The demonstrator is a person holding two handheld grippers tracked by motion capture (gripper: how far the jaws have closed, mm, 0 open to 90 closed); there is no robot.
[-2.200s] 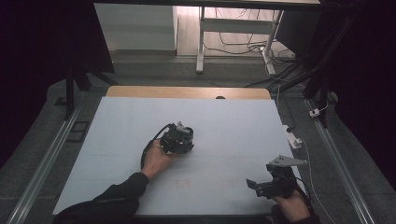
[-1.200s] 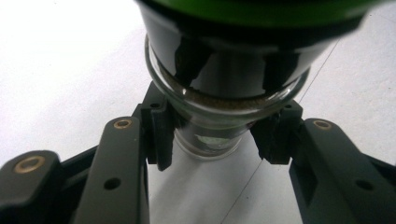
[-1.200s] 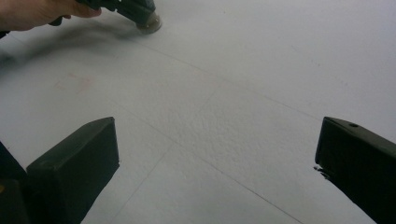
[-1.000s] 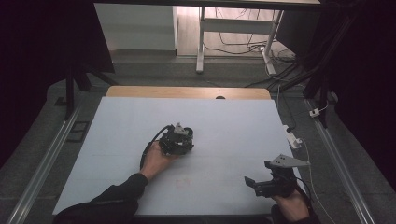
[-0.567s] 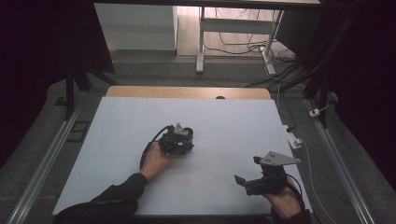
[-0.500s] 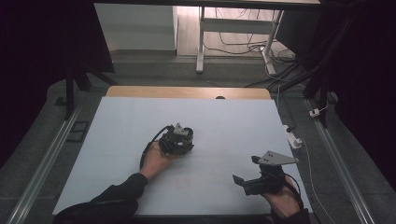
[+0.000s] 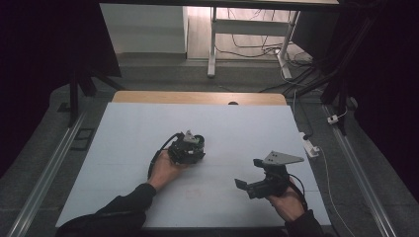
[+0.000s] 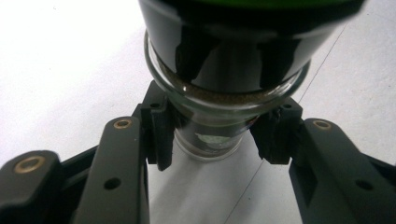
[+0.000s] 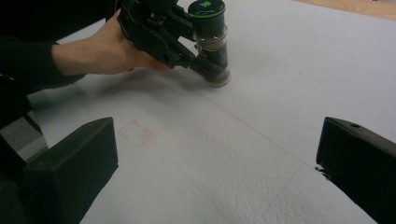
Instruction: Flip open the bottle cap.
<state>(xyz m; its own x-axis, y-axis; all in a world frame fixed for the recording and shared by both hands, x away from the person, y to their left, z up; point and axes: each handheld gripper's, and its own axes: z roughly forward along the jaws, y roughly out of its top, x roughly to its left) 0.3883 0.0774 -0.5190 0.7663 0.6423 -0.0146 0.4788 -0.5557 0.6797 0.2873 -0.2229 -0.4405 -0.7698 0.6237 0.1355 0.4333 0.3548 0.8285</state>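
On the white table (image 7: 123,133) my left gripper (image 8: 215,135) clamps a green-capped glass spice jar (image 9: 211,44) upright; right of the jar, my right gripper (image 9: 217,172) hovers with jaws spread wide.

Black sleeves (image 7: 123,205); each black claw (image 8: 215,140) has brass-ringed screw holes — the right claw (image 7: 247,186) carries a grey triangular plate.

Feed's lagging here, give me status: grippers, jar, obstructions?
Left gripper shut on the jar, low on its glass base; jar upright on the table. Right gripper open, empty, facing the jar. Nothing between them.
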